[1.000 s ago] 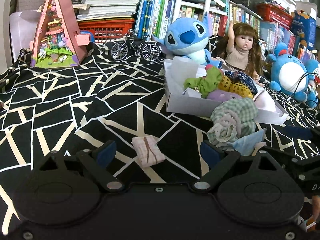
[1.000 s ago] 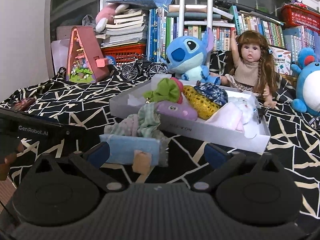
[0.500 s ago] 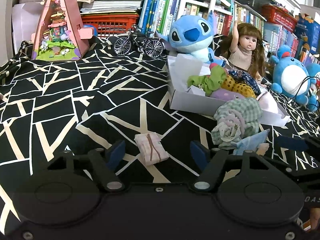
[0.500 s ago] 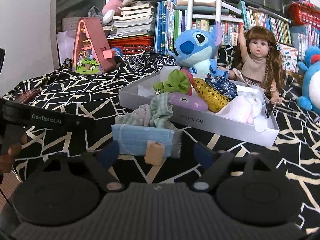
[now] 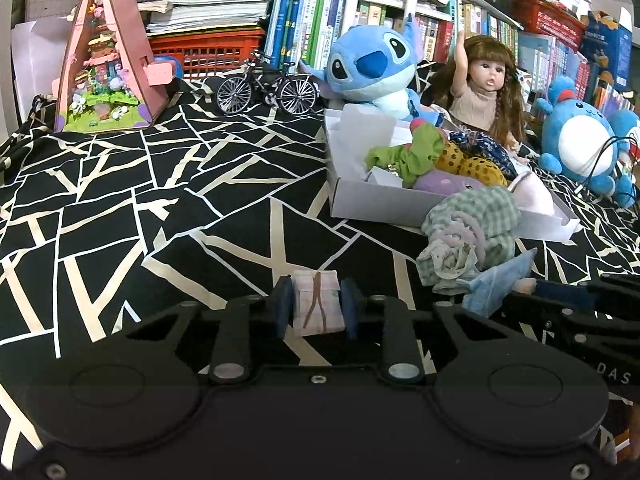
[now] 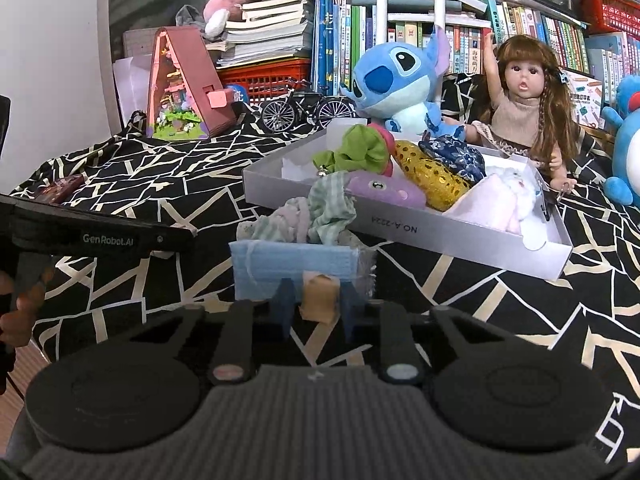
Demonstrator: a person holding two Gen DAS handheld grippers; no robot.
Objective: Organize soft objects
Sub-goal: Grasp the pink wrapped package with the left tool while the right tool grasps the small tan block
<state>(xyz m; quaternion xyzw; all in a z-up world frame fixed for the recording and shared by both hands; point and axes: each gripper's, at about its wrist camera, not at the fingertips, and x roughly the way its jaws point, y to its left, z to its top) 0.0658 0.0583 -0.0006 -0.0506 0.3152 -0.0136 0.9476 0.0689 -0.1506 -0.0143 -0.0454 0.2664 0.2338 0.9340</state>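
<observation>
Bookshelves (image 5: 460,20) filled the background, above a surface (image 5: 160,208) draped in black cloth with cream lines; along its far edge stood a pink triangular toy house (image 5: 106,60), a blue plush (image 5: 372,68), a doll (image 5: 486,88) and a small model bicycle (image 5: 266,88); nearer lay a white box (image 6: 404,228) holding a green scrunchie (image 6: 356,152), a yellow sequinned piece (image 6: 432,176) and other soft things; a crumpled checked cloth (image 6: 316,216) lay against the box's near wall, between the box and the right hand-held gripper (image 6: 316,304); a pale blue face mask (image 6: 292,268) lay flat with its long axis across the view, touching that cloth; the right jaws had just been closing and pinched a small tan folded piece (image 6: 318,298) at the mask's near edge; the left hand-held gripper (image 5: 316,308) had likewise just been closing, and its blue pads clamped a small pink checked folded cloth (image 5: 316,304), long axis running away from the camera, well apart from the box.
</observation>
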